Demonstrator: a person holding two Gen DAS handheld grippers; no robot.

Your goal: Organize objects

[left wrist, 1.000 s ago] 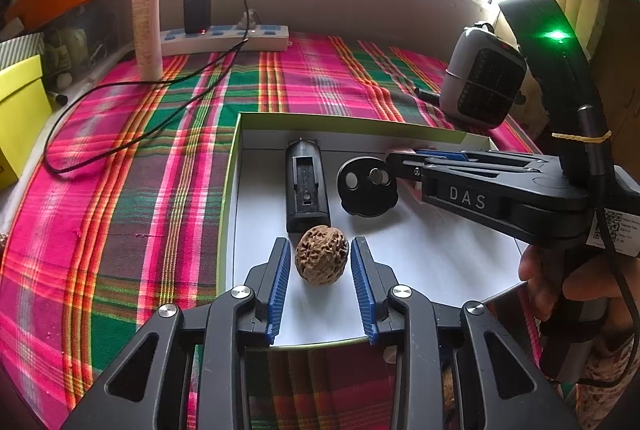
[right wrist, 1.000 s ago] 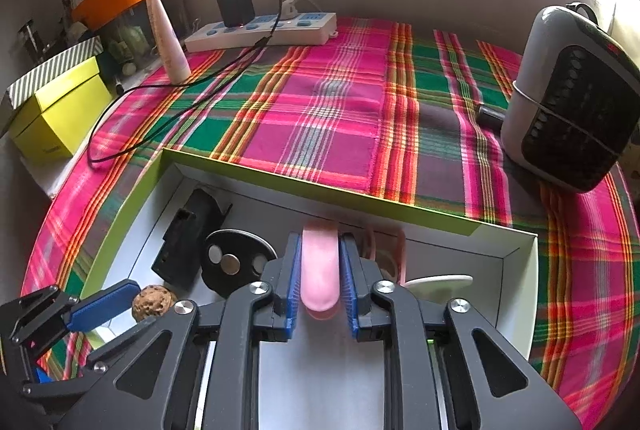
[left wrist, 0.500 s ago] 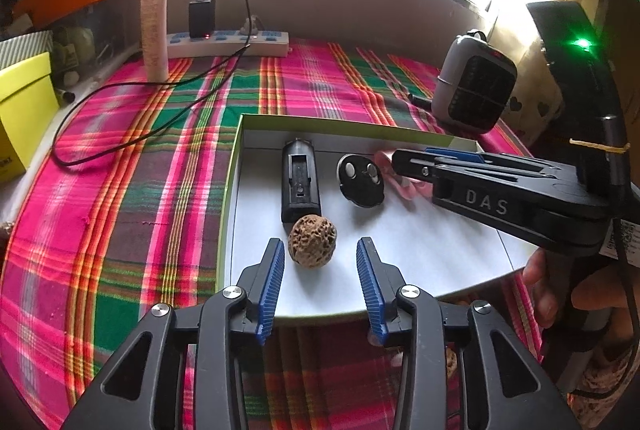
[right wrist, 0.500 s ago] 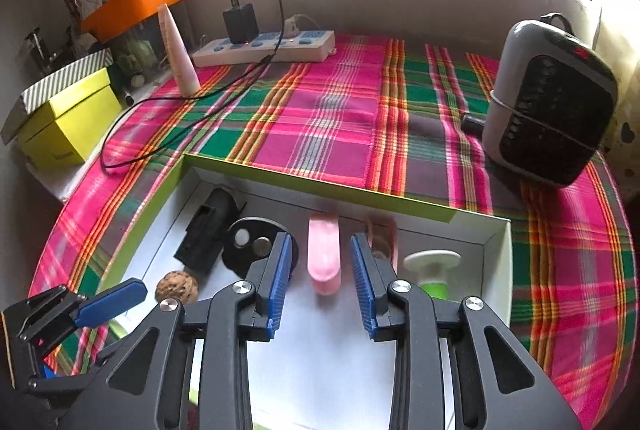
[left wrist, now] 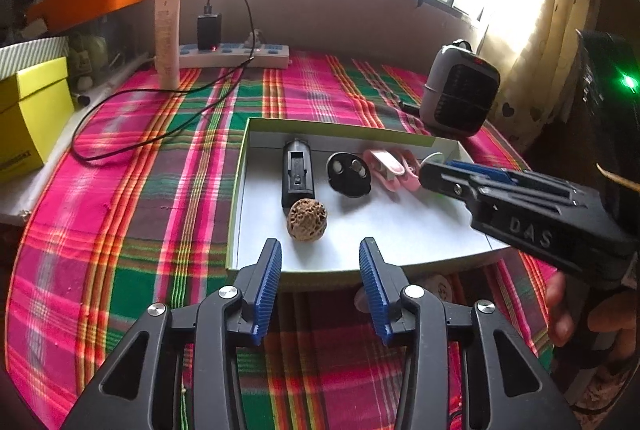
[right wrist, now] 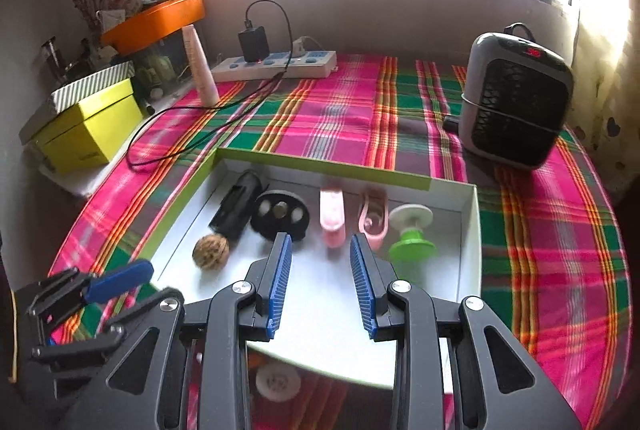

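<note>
Your left gripper [left wrist: 320,262] has just been opening, and nothing is between its jaws. The walnut [left wrist: 307,219] sits just ahead of it in the tray [left wrist: 240,190]. Your right gripper [right wrist: 320,262] is spread and empty too, with the pink clip [right wrist: 332,216] just ahead.

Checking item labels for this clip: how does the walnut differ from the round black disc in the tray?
The walnut is tan, wrinkled and egg-shaped; the black disc is flat, with three light spots on top. The walnut sits nearer the cameras, the disc farther back. Both rest loose in the white tray, outside either claw.
</note>
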